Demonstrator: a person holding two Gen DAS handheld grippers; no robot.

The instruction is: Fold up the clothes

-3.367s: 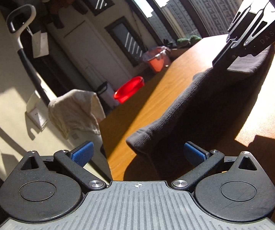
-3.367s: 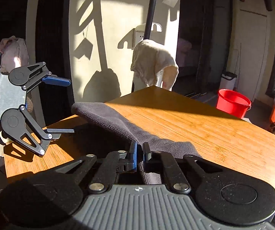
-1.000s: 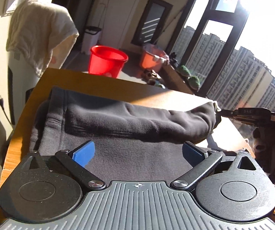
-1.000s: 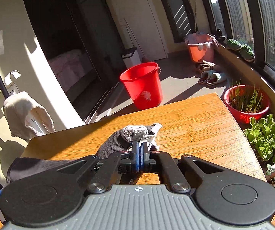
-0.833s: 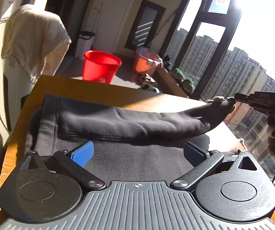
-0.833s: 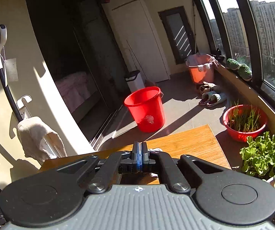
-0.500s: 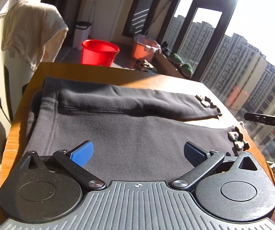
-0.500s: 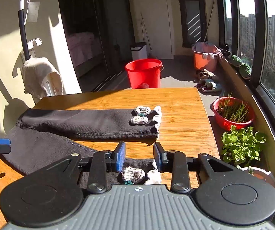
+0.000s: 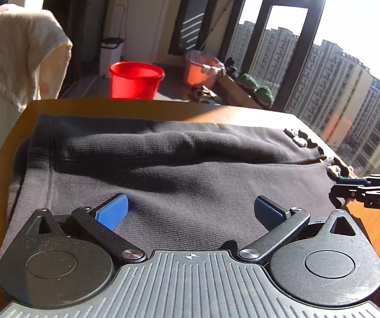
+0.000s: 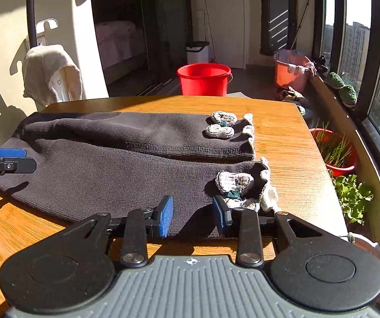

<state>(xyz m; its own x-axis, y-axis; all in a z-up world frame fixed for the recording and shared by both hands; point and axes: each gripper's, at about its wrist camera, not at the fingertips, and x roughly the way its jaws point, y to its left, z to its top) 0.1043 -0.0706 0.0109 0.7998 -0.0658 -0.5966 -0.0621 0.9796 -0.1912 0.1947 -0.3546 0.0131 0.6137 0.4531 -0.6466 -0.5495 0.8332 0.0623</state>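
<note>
Dark grey knit trousers (image 9: 179, 164) (image 10: 115, 169) lie flat on the wooden table (image 10: 282, 122), both legs side by side, cuffs trimmed with pale crochet patches (image 10: 232, 181). My left gripper (image 9: 190, 209) stands open at the waist end, just above the cloth, nothing between its blue pads. My right gripper (image 10: 193, 216) is open at the near leg's cuff end, its fingers on either side of the hem, holding nothing. In the left wrist view the right gripper (image 9: 359, 185) shows at the far right, beside the cuffs. The left gripper (image 10: 9, 159) shows at the left edge of the right wrist view.
A cream towel (image 10: 49, 74) hangs beyond the table's far left corner. A red bucket (image 10: 204, 79) and an orange tub (image 10: 291, 70) stand on the floor behind. Potted greens (image 10: 332, 151) sit by the window on the right. Bare wood lies right of the cuffs.
My right gripper carried the upper leg across, laid it flat beside the other, opened and dropped back to the near cuff. The left gripper stayed open at the waist.
</note>
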